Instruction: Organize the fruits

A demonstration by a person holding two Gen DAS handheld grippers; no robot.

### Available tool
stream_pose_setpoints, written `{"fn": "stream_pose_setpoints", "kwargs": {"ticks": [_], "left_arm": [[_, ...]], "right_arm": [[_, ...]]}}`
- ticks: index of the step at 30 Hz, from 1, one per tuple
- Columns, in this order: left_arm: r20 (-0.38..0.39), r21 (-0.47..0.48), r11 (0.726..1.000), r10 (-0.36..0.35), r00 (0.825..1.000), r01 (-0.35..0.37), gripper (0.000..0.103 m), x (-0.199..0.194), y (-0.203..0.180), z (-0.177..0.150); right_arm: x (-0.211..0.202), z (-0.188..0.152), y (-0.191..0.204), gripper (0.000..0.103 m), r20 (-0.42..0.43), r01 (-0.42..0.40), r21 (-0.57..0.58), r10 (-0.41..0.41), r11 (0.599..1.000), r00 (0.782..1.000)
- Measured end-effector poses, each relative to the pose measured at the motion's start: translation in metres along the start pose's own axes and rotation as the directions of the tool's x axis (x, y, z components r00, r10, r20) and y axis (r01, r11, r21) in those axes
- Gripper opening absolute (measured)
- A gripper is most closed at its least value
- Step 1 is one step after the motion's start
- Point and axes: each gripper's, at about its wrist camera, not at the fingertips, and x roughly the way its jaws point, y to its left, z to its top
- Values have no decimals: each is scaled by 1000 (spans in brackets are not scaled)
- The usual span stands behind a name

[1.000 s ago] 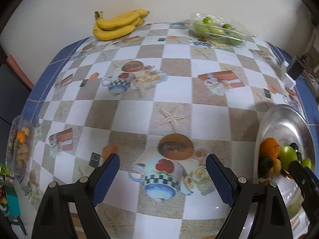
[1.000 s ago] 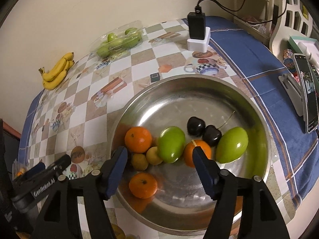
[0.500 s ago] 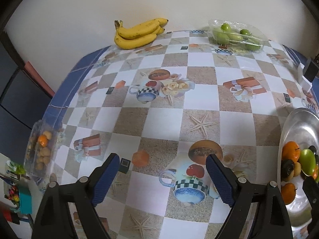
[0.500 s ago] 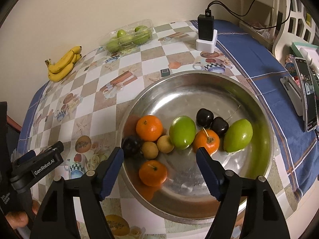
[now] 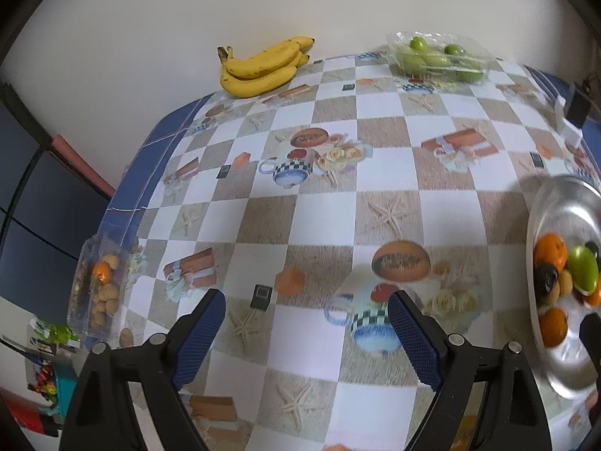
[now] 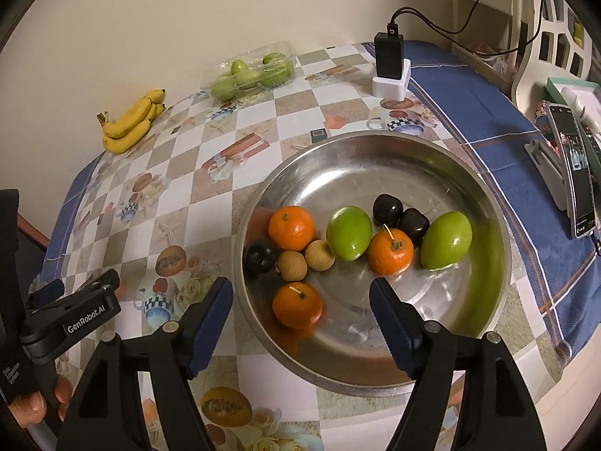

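- Clear plastic clamshell of small tan fruits and one orange one sits at the table's far left edge, left of my left gripper, whose blue-padded jaws stand spread wide over bare checkered oilcloth, nothing between them.
- Yellow bananas in a bunch lie at the back by the wall, long axis running left to right, well apart from both grippers.
- Clear plastic tray of green fruits sits at the back, right of the bananas.
- Round stainless steel bowl lies directly ahead of my right gripper, which tilts steeply down over its near rim, jaws spread and empty.
- Loose in the bowl are three oranges, two green fruits, dark plums and two tan fruits; the nearest small orange with a stem sits just beyond and between the right pads, not touched.
- I judge the right hand nearer the bowl's fruit; the left hand is closer to the clamshell.
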Motion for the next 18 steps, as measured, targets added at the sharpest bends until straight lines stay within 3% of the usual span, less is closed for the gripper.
{"fn": "stream_pose_setpoints", "kwargs": {"ticks": [9,18], "left_arm": [[-24,23,999,-22,999,23,90,-12,4,-18],[-29,-13,996,-87,996,87,90,-28,17,-33]], "right_arm": [[-9,-13,4,76,-11,9,-20,-10,1000,1000],[-21,-22,11,76,-11,23,-49,-23,999,1000]]}}
